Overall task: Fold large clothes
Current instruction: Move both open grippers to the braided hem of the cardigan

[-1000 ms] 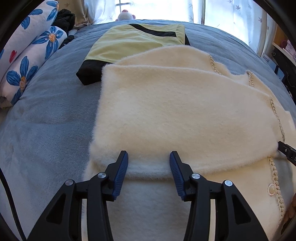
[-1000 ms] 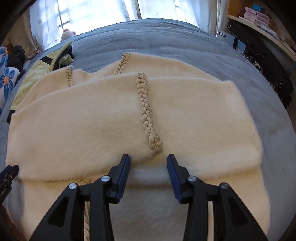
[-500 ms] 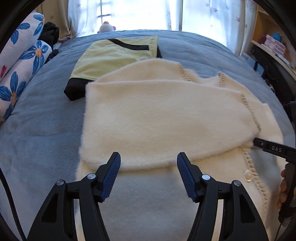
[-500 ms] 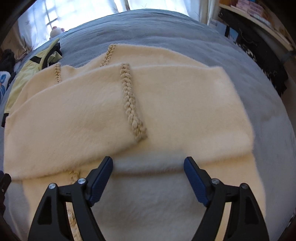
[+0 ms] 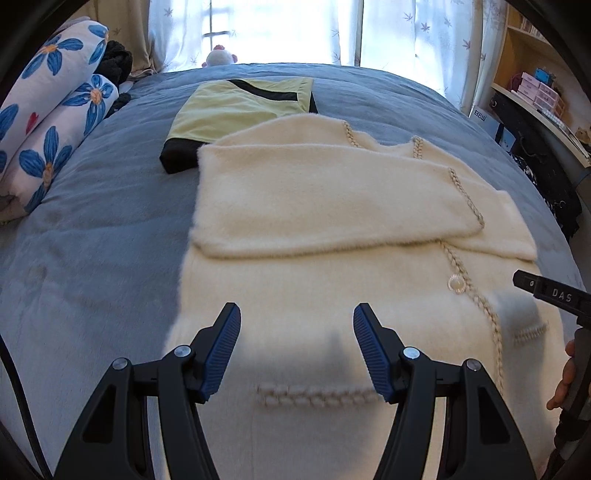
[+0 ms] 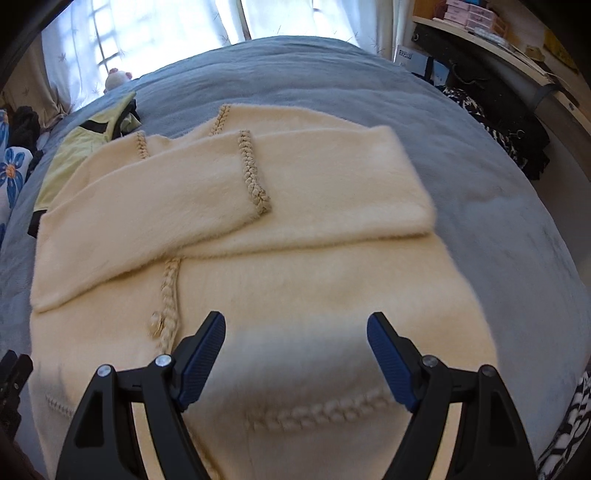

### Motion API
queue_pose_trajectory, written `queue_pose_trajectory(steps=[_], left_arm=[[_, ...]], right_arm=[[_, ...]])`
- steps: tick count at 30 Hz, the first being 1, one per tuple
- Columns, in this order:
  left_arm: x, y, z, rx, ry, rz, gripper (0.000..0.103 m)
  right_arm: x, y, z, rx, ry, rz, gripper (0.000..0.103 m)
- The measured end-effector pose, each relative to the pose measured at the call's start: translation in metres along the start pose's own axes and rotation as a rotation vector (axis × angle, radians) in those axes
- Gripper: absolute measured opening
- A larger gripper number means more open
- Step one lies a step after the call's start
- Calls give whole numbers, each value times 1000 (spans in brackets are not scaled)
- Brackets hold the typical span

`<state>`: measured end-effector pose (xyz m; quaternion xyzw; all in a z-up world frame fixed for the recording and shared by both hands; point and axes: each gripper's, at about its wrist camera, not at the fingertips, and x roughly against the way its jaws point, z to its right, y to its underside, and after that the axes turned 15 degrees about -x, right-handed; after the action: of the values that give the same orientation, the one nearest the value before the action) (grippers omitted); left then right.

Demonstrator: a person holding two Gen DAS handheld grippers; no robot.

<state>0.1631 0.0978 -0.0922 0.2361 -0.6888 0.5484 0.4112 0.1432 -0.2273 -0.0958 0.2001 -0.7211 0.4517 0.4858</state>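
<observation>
I'm hovering left gripper [image 5: 297, 349], right gripper [image 6: 295, 360] released, empty over cardigan [image 5: 332, 295]; sleeves [image 6: 236, 192] probably unfolding if hem snagged

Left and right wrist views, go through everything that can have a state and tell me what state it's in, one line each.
Cream cardigan: flat on the bed, both sleeves folded across the chest, lower half not yet folded.
Cardigan button: visible on the braided front edge; fastened or not, cannot tell.
Yellow and black garment: folded, lying beyond the cardigan.
Left tool: open, nothing between its fingers.
Right tool: open, nothing between its fingers.
Curtains: drawn, daylight coming through.
</observation>
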Motion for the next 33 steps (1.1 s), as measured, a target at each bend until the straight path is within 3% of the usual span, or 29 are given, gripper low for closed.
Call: queue_pose_trajectory(steps=[7, 20, 26, 33], left_arm=[[36, 29, 2, -5, -21, -8, 62], [103, 69, 10, -17, -77, 45, 66], [114, 94, -2, -2, -101, 36, 68], [108, 116, -13, 46, -116, -23, 68]], right_arm=[[46, 31, 20, 4, -36, 64, 79], [97, 68, 55, 25, -131, 82, 79], [111, 78, 78, 54, -180, 101, 79], [107, 84, 103, 49, -173, 91, 79]])
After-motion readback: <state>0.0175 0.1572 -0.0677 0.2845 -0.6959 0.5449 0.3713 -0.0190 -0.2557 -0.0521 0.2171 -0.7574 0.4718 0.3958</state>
